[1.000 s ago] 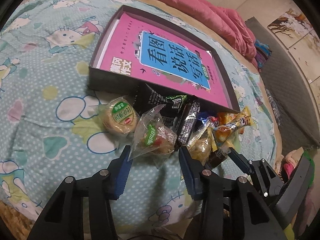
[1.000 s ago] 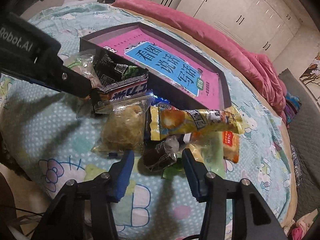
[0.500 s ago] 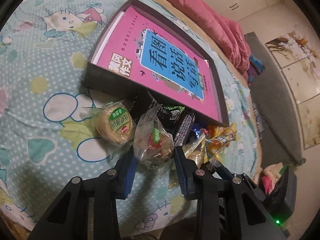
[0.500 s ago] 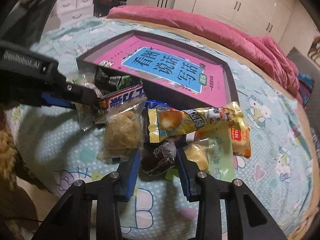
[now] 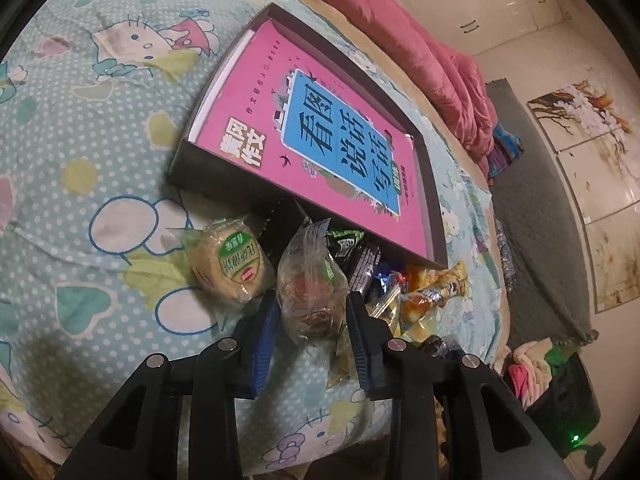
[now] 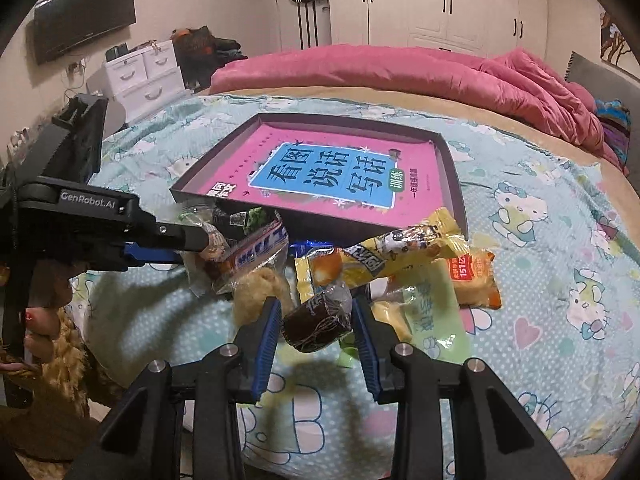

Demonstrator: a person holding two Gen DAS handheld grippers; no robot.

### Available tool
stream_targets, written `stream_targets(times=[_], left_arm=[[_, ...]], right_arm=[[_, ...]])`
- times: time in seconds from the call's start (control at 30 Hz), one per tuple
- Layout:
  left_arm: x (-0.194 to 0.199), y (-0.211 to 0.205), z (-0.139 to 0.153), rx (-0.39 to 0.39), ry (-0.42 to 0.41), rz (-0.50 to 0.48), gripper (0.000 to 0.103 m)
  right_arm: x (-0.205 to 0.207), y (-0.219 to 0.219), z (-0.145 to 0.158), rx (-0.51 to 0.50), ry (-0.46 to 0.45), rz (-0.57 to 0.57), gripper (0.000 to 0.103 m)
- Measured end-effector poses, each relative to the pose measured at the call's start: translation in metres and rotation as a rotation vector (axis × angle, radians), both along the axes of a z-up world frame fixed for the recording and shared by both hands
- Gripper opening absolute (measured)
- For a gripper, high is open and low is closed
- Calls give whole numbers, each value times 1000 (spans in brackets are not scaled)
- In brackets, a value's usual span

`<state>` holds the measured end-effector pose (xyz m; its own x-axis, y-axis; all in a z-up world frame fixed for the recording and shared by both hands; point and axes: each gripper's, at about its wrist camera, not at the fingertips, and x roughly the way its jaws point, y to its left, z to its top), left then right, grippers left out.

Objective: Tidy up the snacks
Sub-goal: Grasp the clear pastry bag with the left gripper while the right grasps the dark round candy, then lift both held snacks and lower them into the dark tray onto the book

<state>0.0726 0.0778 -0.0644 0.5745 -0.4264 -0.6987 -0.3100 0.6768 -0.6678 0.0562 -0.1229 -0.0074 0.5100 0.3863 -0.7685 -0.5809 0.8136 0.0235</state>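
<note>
A pile of wrapped snacks lies on the bed in front of a dark shallow box [image 5: 188, 160] [image 6: 456, 184] that holds a pink book [image 5: 320, 132] [image 6: 328, 176]. My left gripper [image 5: 312, 312] is shut on a clear bag with a reddish-brown snack [image 5: 310, 292], lifted slightly; the gripper also shows in the right wrist view [image 6: 200, 240]. My right gripper [image 6: 316, 320] is shut on a dark brown wrapped cake [image 6: 316, 320]. A round green-labelled pastry [image 5: 228, 260] lies left of the left gripper. A long yellow snack bag [image 6: 384, 256] and an orange packet [image 6: 476, 280] lie behind the right gripper.
The bed has a light blue cartoon-print sheet [image 5: 80, 160] [image 6: 560, 280]. A pink quilt [image 6: 400, 68] is bunched at the far side. White drawers [image 6: 140, 76], a wall television [image 6: 84, 16] and white wardrobes [image 6: 440, 0] stand beyond. A grey mat [image 5: 532, 240] covers the floor.
Both grippers closed from open onto their snacks: the left on the clear bag, the right on the dark brown cake. Both then rose and tilted with the snacks held.
</note>
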Motion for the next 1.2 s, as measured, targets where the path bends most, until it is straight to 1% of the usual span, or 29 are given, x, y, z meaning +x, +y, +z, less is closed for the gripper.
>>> stream_targets(times=[0.1,0.2,0.3,0.43,0.53,0.6,0.77,0.87,0.97,1.1,1.2], left_arm=[[6,-2,-1,-14,8,9,36],[11,-5,-3,-11,23,7,37],[10,-6,-4,-19,22,16,35],[4,-2,3,-34,-3,10,34],[-1,0,18,-29,-43,4,34],[-4,0,29,-10,-65,0,34],[-3,4,53,76,-114,3,34],[0,7,57,118,-111,11,35],[7,12,57,156,-98,24,35],[18,16,57,195,-83,37,35],[28,21,58,211,-78,47,35]], right_arm=[[0,0,1,8,2,-2,37],[1,-1,2,22,-5,-6,37],[1,-1,5,36,-20,-3,37],[3,-3,10,61,-36,-6,37],[9,-5,16,91,-45,-15,37],[14,-6,20,111,-51,-21,37],[30,-3,30,121,-94,-14,37],[42,-1,35,144,-102,-10,37],[56,2,38,142,-119,-11,37],[78,2,35,162,-97,-30,37],[94,0,27,180,-50,-63,37]])
